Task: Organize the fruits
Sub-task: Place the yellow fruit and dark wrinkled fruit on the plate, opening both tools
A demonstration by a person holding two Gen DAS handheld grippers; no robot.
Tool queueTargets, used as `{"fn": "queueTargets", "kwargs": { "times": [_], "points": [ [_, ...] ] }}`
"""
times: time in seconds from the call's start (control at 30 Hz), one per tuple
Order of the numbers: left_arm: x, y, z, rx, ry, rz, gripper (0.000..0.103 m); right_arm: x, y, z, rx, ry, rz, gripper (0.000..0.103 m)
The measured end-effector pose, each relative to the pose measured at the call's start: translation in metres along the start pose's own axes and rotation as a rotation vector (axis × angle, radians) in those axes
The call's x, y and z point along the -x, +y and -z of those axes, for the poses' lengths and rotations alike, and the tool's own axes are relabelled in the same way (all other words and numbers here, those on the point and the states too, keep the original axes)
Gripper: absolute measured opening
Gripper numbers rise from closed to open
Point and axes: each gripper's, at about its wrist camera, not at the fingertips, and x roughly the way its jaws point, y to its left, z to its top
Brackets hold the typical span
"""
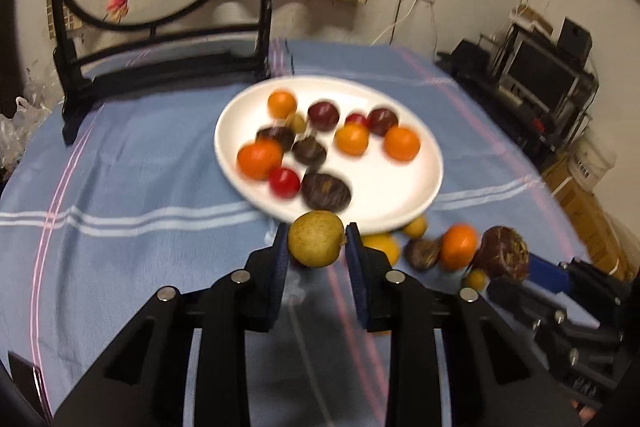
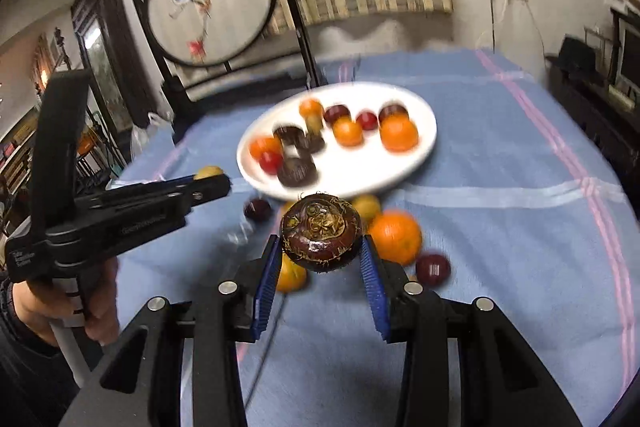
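- On the blue-clothed surface [image 1: 120, 163], the white plate [image 1: 384, 195] lies ahead of both grippers and already carries oranges, red fruits and dark chestnut-like pieces; its near rim sits just beyond each held fruit.
- Between the plate's near rim and the grippers, loose fruit is left on the cloth, among it an orange [image 2: 396, 235] and a dark red fruit [image 2: 433, 269].
- The right gripper [image 2: 322, 259] has its fingers closed on a dark, hairy-skinned bulb [image 2: 320, 237], held clear of the cloth.
- The left gripper [image 1: 317, 247] has its fingers pinched narrow on a small yellow-green fruit [image 1: 316, 239], also lifted; it looks slightly nearer the rim, so a short forward carry should reach the plate.
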Motion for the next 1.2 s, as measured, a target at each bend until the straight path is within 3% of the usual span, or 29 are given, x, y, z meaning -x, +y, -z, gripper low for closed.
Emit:
{"fn": "queueTargets", "kwargs": {
  "times": [0.23,0.53,0.6,0.67,1.0,1.2],
  "points": [
    [-0.034,-0.007,-0.043,0.028,0.002,-0.019,0.027,-0.035,0.000,-0.050,0.060,-0.017,0.047,0.041],
    [-0.087,-0.004,-0.056,0.043,0.069,-0.050,0.028,-0.103,-0.022,-0.053,-0.001,0.090,0.055,0.042],
    [-0.091,-0.004,-0.057,0.053,0.072,-0.056,0.054,-0.099,-0.027,-0.052,-0.018,0.075,0.060,0.057],
    [-0.085,-0.005,-0.055,0.062,0.036,-0.064,0.061,-0.093,-0.034,-0.051,-0.049,0.064,0.043,0.060],
    [-0.040,0.017,-0.025,0.111,0.003,-0.074,0.079,-0.067,-0.048,-0.041,-0.111,0.062,0.039,0.065],
    [-0.024,0.035,0.005,0.154,0.022,-0.111,0.080,-0.046,-0.049,-0.017,-0.098,0.069,0.071,0.065]
  ]
}}
